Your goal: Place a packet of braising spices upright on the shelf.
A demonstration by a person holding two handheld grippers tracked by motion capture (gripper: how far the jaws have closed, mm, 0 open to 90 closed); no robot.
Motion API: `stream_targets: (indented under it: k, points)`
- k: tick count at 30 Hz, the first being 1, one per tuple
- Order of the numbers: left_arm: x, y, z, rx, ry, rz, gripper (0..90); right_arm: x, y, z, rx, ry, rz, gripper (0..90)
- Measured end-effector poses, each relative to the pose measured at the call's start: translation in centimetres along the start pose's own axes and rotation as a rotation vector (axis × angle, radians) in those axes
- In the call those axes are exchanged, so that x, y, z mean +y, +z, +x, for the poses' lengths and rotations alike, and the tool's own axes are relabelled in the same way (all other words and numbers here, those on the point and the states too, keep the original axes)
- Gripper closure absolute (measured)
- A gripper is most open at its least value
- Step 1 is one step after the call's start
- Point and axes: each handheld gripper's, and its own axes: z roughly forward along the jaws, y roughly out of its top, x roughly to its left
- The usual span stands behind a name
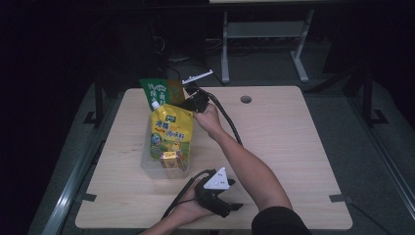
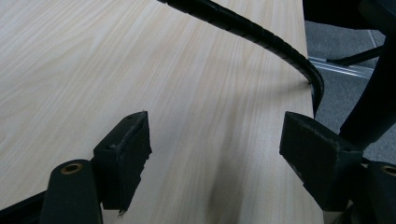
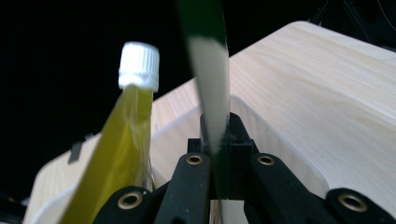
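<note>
Chinese print on the yellow pouch [image 1: 170, 133] and green packet [image 1: 159, 91] is too small to read.

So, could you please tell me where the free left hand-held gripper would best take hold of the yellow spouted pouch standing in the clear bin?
Probably just under the white cap, coming from above. The yellow pouch stands upright in the clear bin with its spout uppermost and free, while its lower body sits behind the bin wall beside a small carton. The flat neck suits two jaws closing across its thin faces.

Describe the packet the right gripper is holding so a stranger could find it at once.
On the wooden table a clear bin holds a yellow spouted pouch. Behind it, the right gripper pinches the green packet: flat, dark green, no cap.
</note>
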Motion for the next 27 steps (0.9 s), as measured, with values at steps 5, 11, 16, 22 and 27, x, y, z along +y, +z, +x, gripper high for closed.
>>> stream_targets:
  k: [5, 11, 16, 22, 27]
  points:
    - [0.0, 0.0, 0.1, 0.0, 0.0, -0.004, 24.1, -0.4, 0.4, 0.2, 0.005, -0.025, 0.027, 88.6]
    - [0.0, 0.0, 0.1, -0.001, 0.003, -0.002, 24.0, -0.5, 0.0, -0.1, -0.03, -0.027, 0.05, 83.1]
    - [0.0, -0.1, 0.1, 0.002, 0.002, -0.008, 24.1, -0.4, -0.6, -0.1, -0.058, -0.035, 0.074, 78.9]
    - [0.1, -0.2, 0.2, 0.004, -0.002, -0.01, 24.1, -0.5, -1.1, -0.4, -0.045, -0.033, 0.086, 74.6]
    - [0.0, -0.4, 0.3, 0.008, -0.002, -0.012, 24.0, -0.6, -1.5, -0.6, -0.024, -0.028, 0.103, 69.2]
